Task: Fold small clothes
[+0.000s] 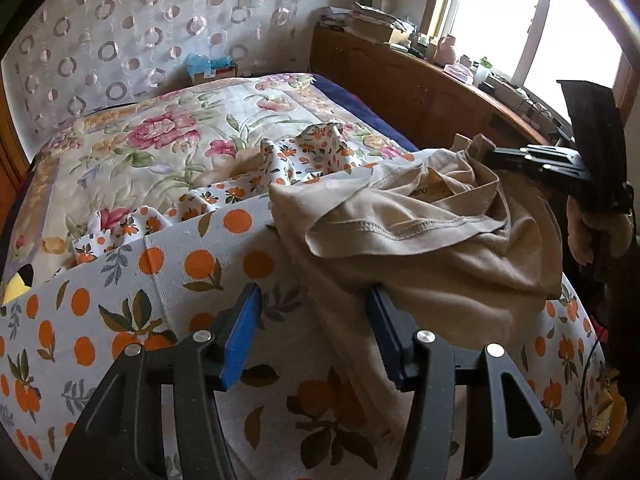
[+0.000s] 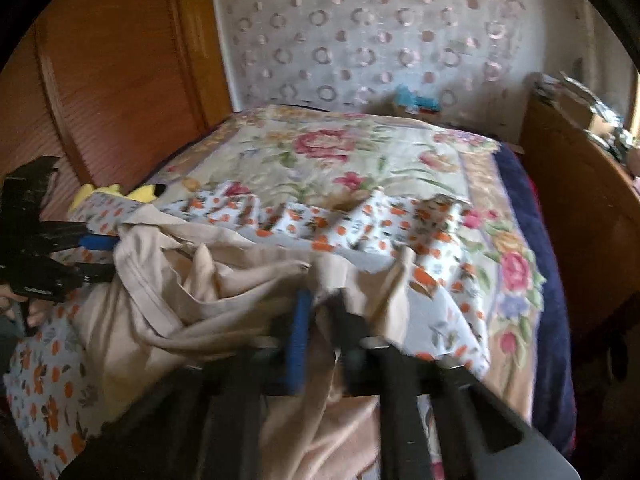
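A beige garment (image 1: 432, 248) lies crumpled on an orange-print sheet (image 1: 132, 300) on the bed. My left gripper (image 1: 312, 320) is open, its blue pads apart, with a strip of the beige fabric running between them near the right pad. In the left wrist view my right gripper (image 1: 486, 152) is at the far right, shut on the garment's upper edge. In the right wrist view the right gripper (image 2: 320, 304) pinches beige fabric (image 2: 208, 280) between its fingers, and the left gripper (image 2: 100, 256) shows at the left beside the garment.
A floral quilt (image 1: 168, 132) covers the bed behind. A wooden headboard shelf (image 1: 420, 76) with clutter runs along the right under a window. A wooden door (image 2: 100, 80) and a yellow plush toy (image 2: 108, 194) are at the left. A patterned curtain (image 1: 140, 32) hangs behind.
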Available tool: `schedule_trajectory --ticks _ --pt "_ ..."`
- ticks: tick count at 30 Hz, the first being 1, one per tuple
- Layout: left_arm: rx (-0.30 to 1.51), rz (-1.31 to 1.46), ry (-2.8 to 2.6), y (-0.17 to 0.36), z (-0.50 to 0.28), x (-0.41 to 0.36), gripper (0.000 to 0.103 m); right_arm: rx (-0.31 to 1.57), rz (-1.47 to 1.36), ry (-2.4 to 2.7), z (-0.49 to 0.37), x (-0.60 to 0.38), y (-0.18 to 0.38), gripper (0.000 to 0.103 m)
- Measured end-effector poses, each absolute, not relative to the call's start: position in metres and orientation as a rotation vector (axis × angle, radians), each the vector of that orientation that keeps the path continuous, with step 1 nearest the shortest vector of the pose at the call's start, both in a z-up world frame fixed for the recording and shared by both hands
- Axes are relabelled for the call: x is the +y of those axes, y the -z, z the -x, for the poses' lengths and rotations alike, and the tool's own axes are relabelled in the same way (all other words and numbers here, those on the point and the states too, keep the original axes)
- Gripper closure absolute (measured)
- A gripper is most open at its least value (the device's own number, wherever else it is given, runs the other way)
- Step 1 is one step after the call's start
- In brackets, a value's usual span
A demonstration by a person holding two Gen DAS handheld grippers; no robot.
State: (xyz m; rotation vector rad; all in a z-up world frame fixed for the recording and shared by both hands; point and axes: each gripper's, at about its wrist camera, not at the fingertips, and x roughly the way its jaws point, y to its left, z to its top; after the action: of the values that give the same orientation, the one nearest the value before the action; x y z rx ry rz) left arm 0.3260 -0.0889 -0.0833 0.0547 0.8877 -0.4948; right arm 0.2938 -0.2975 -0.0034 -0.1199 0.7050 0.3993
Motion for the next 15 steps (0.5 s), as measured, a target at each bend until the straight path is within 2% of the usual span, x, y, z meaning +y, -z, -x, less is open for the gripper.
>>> schedule_trajectory --ticks 4,7,13,14,15 --pt "0.880 -0.055 0.484 0.082 -0.326 -0.088 0.047 0.621 0.046 -0.437 -0.291 -0.318 -0.010 0.100" --pt "0.874 -0.049 0.473 0.080 -0.325 -0.086 0.047 0.571 -0.026 -0.269 -0.290 -0.343 -0.016 0.100" --pt "0.860 -0.032 0.460 0.076 -0.322 -0.080 0.047 0.653 0.017 -0.086 -0.295 -0.359 0.000 0.100" --pt "0.858 -0.031 0.460 0.076 -0.322 -0.080 0.047 0.661 0.026 -0.092 -0.293 -0.358 0.001 0.097" --pt "0.858 -0.030 0.459 0.076 -0.321 -0.080 0.047 0.668 0.039 -0.087 -0.291 -0.355 0.000 0.089"
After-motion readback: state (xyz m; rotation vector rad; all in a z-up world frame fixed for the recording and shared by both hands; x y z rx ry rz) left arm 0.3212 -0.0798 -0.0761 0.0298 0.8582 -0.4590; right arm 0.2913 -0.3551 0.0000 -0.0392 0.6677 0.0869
